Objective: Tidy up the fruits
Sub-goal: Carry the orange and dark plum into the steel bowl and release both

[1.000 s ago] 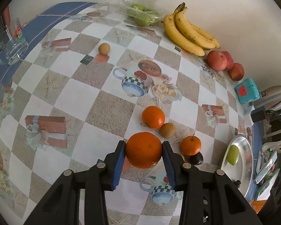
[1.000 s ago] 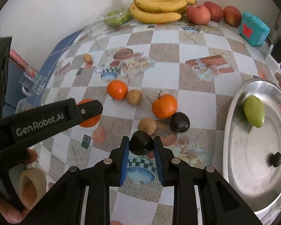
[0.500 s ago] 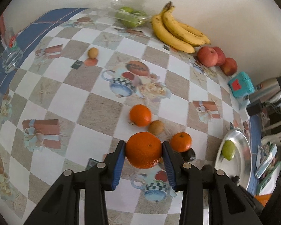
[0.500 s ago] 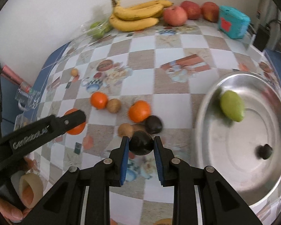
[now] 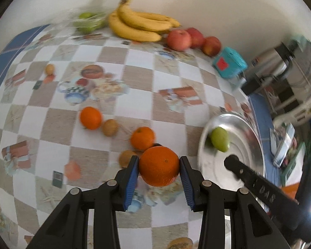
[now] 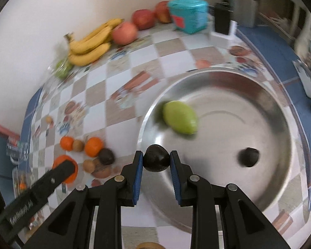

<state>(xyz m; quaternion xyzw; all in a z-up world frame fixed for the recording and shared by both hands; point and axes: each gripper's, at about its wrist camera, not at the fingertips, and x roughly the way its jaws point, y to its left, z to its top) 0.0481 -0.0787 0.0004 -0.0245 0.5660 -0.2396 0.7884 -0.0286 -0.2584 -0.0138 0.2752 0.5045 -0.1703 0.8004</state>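
My left gripper (image 5: 158, 171) is shut on a large orange (image 5: 158, 166), held above the table left of the steel bowl (image 5: 253, 137). My right gripper (image 6: 156, 162) is shut on a small dark round fruit (image 6: 156, 161), hanging over the near left rim of the bowl (image 6: 284, 112). Inside the bowl lie a green mango (image 6: 180, 117) and another dark fruit (image 6: 249, 157). On the table remain two oranges (image 5: 90, 117) (image 5: 142, 138), brown kiwis (image 5: 109, 127) and a dark fruit (image 6: 106, 156). The left gripper shows in the right wrist view as a black finger (image 6: 58, 175) in front of the large orange.
Bananas (image 5: 139, 28), three red apples (image 5: 179, 39), a bag of green fruit (image 5: 89, 21) and a teal box (image 5: 230, 62) line the wall. A small brown fruit (image 5: 49, 69) lies far left. Appliances and a blue edge sit right of the bowl.
Both grippers carried their fruit to the right towards the bowl. The right one now hangs over the bowl's rim; the bowl looms much larger in both views.
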